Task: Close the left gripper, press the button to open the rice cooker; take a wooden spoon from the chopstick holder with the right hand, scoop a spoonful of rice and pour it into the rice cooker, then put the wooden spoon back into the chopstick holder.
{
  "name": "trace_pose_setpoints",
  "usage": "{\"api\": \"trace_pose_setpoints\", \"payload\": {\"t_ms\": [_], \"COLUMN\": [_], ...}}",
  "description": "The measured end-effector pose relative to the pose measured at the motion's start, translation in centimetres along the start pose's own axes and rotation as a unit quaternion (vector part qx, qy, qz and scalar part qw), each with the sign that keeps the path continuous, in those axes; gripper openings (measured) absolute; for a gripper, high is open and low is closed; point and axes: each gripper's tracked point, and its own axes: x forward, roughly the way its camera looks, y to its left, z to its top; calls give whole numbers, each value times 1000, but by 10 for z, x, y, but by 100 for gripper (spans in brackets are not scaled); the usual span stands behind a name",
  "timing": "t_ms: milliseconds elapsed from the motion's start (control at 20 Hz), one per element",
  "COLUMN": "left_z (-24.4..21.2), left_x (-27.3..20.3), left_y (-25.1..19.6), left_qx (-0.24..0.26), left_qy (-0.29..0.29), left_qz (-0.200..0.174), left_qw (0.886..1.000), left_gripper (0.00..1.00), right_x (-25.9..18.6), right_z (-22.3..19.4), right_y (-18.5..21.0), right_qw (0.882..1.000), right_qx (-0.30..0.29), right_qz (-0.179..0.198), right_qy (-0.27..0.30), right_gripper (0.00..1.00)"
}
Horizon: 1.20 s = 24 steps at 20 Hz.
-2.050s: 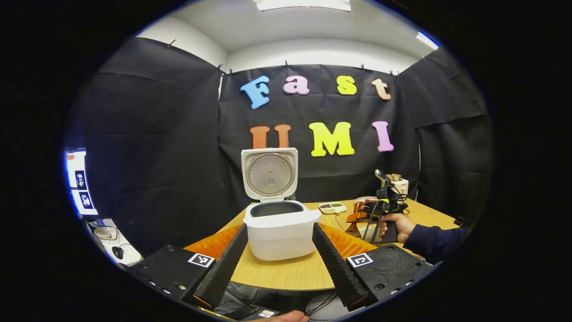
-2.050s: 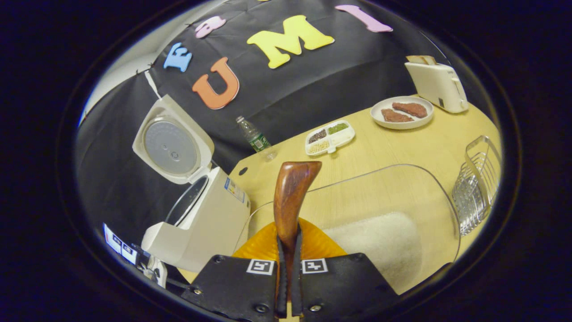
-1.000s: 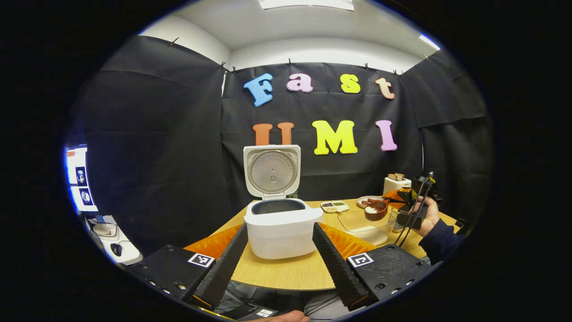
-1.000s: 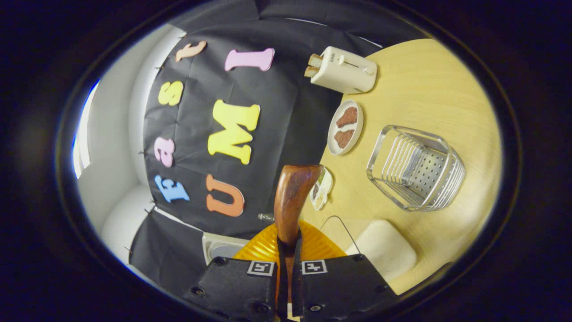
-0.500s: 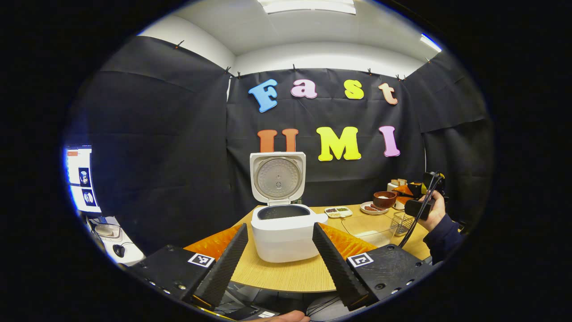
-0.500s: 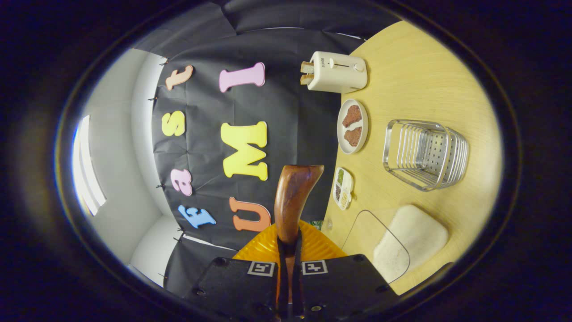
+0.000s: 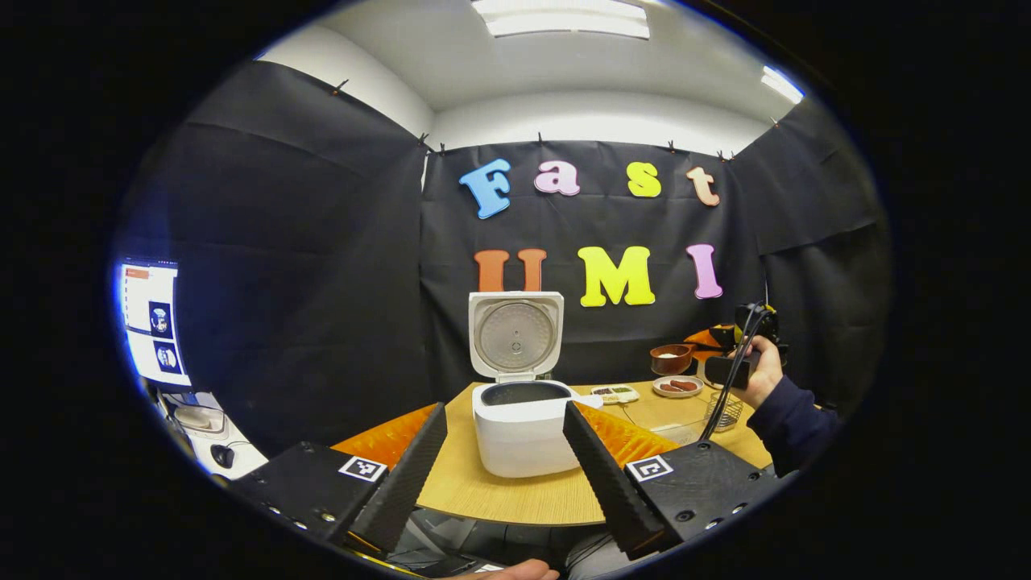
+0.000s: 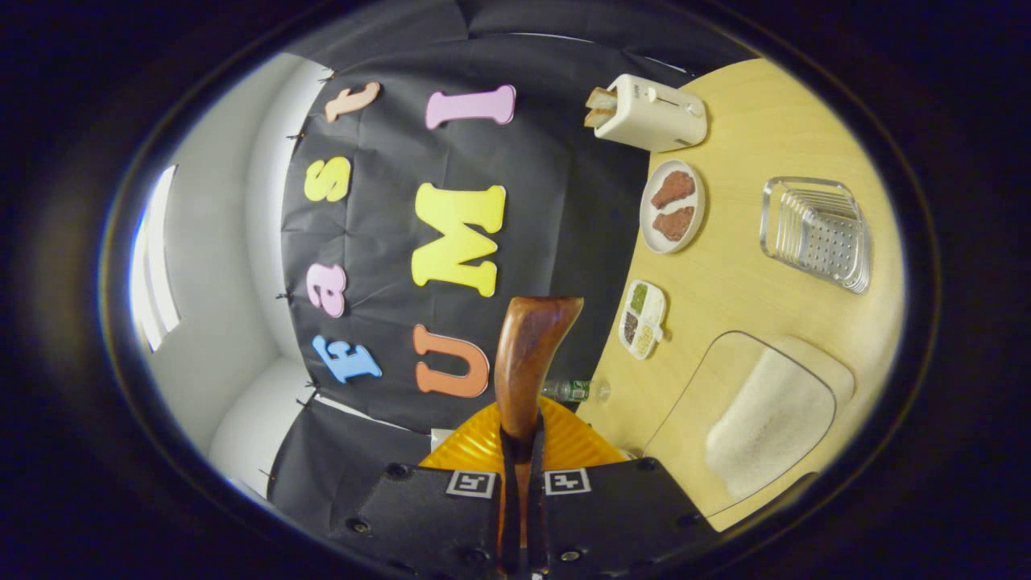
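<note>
Left gripper (image 7: 503,451): jaws spread wide, holding nothing, poised at the near edge of the table (image 7: 515,495). Directly ahead, framed between its two fingers, stands the white rice cooker (image 7: 523,431) with its lid (image 7: 515,334) raised upright at the back and the dark inner pot exposed.

Right gripper (image 8: 519,499): jaws closed tight on the handle of the wooden spoon (image 8: 527,362), which projects straight forward from between the fingers. In the left gripper view the same gripper (image 7: 729,354) is up and to the right of the left gripper's fingers, held in a hand (image 7: 761,374) with a dark sleeve, raised above the table. The spoon's bowl (image 7: 670,358) extends from it toward the cooker and carries a small amount of white rice. The bowl is to the right of the cooker, well apart from it.

The right gripper view is rolled on its side. To the right of the spoon handle lies a clear container (image 8: 749,419) with a bed of rice (image 8: 769,423) inside. Further right, a wire chopstick holder (image 8: 817,234) stands on the table. Ahead of the handle: a small divided dish (image 8: 642,318) of grains, a plate (image 8: 672,205) with two brown pieces, a toaster (image 8: 652,113) beyond it. A plastic bottle (image 8: 576,391) lies just beside the handle at the table's edge.
</note>
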Motion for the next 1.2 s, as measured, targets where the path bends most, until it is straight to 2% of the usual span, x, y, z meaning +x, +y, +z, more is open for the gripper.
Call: {"api": "trace_pose_setpoints", "payload": {"t_ms": [450, 700, 900, 950, 1050, 1100, 1150, 1200], "left_z": [4, -1, -1, 0, -3, -5, -6, -7], "left_x": [-12, -18, -26, -26, -26, -25, -25, -23], "left_y": [11, 24, 43, 42, 47, 49, 49, 48], "left_qx": [-7, -9, -12, -17, -24, -26, -26, -27], "left_qy": [-11, -8, -16, -15, -13, -12, -12, -10], "left_qz": [-21, -9, 10, 9, 13, 15, 15, 14], "left_qw": [1000, 1000, 1000, 1000, 1000, 999, 999, 999], "left_gripper": [93, 93, 93, 93, 93, 93, 92, 92], "right_x": [53, 83, 101, 105, 116, 123, 129, 136], "right_z": [-80, -123, -140, -142, -152, -158, -165, -172], "right_y": [62, 77, 80, 81, 86, 90, 92, 94], "right_qw": [994, 984, 978, 974, 959, 948, 932, 919], "right_qx": [-105, -176, -206, -223, -280, -315, -359, -391], "right_qz": [-14, -18, -21, -26, -28, -29, -26, -25], "right_qy": [11, 28, 37, 33, 38, 39, 42, 45], "right_gripper": [8, 8, 8, 8, 8, 9, 8, 12]}}
